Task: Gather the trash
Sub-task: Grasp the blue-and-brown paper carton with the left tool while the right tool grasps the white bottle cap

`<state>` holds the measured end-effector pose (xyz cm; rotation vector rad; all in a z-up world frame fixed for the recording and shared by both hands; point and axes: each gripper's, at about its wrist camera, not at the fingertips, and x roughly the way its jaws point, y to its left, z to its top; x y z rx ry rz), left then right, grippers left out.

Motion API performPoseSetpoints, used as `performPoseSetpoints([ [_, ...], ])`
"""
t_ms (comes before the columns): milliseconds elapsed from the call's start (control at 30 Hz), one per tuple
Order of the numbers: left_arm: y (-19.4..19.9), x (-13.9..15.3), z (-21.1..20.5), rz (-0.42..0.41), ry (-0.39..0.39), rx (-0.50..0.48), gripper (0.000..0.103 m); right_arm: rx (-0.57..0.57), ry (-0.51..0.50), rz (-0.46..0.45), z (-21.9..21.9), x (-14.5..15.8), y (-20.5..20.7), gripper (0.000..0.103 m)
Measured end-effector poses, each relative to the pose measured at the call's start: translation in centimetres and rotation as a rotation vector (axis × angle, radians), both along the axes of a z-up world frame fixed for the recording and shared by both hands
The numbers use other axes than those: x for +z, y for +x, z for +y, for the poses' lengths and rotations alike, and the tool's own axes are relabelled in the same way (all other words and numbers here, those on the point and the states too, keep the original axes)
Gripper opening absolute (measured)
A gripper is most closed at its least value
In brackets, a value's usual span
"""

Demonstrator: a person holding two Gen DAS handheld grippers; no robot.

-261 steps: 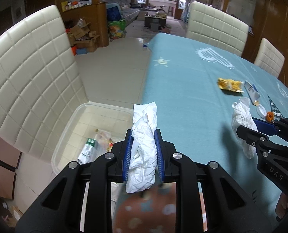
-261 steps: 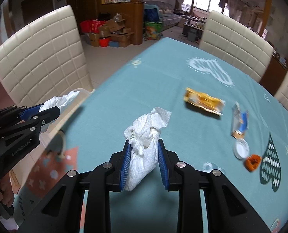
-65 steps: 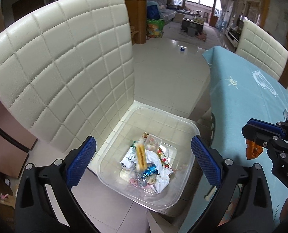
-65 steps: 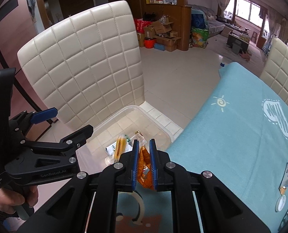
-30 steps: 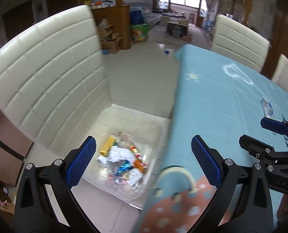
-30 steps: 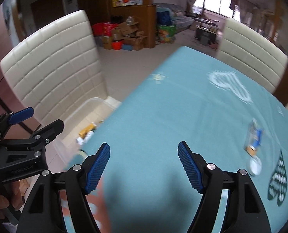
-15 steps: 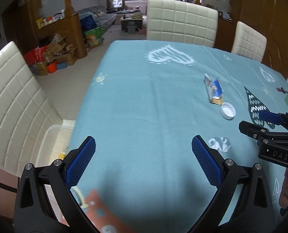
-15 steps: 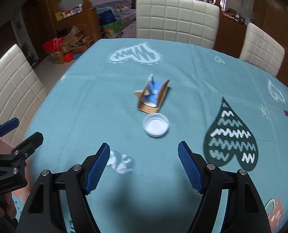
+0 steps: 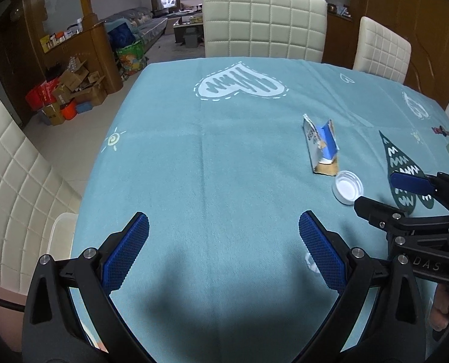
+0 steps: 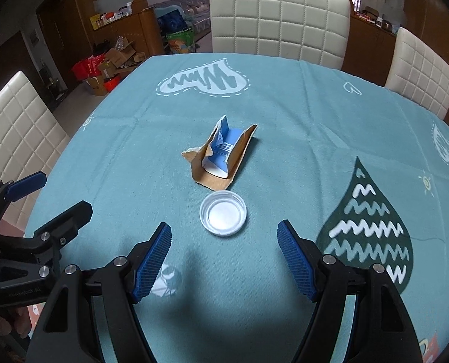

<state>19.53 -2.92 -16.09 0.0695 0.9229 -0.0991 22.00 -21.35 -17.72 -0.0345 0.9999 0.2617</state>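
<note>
Right wrist view: cap [image 10: 223, 217] lies mid-tabletop, just ahead of the right gripper [image 10: 224, 260], whose jaws gape wide and empty. Carton [image 10: 221, 158] lies beyond, long axis pointing away. Left gripper [image 9: 223, 251], also wide and empty, sits farther off.

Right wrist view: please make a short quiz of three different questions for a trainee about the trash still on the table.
1. True or false: the right gripper holds the white lid.
2. Which lies farther from that gripper: (a) the lid, (b) the torn carton?
3. Fill in: the jaws of the left gripper are ____.

Key: 1 false, its jaws are open and empty; 2 b; 3 open.
</note>
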Motion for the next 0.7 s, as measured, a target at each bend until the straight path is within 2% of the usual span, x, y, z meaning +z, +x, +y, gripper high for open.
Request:
performPoseSetpoints([
  [100,1.3,-0.5,0.4,0.013,0.001,0.012,0.098,0.0,-0.01,0.016,0.2,-0.8,1.0,0.07],
  [167,2.3,-1.0,0.4,0.022,0.005,0.014,0.098,0.001,-0.005,0.031,0.2,-1.5,1.7,0.061],
  [200,2.6,-1.1,0.4,0.024,0.006,0.013,0.098,0.009,-0.004,0.036,0.2,-1.9,2.0,0.047],
  [233,2.9,-1.3,0.3,0.028,0.006,0.011,0.098,0.015,-0.002,0.039,0.2,-2.1,2.1,0.039],
  [333,3.9,-1.8,-0.3,0.036,0.004,-0.003,0.098,0.016,-0.013,0.003,-0.1,-1.9,2.2,0.038],
  [467,4.9,-2.2,-2.2,0.041,-0.017,-0.051,0.098,-0.059,-0.038,-0.059,-2.2,-1.1,3.0,0.038],
  [700,6.6,-3.3,-8.4,0.045,-0.029,-0.184,0.099,-0.175,-0.048,-0.086,-6.8,-0.8,4.2,0.038],
])
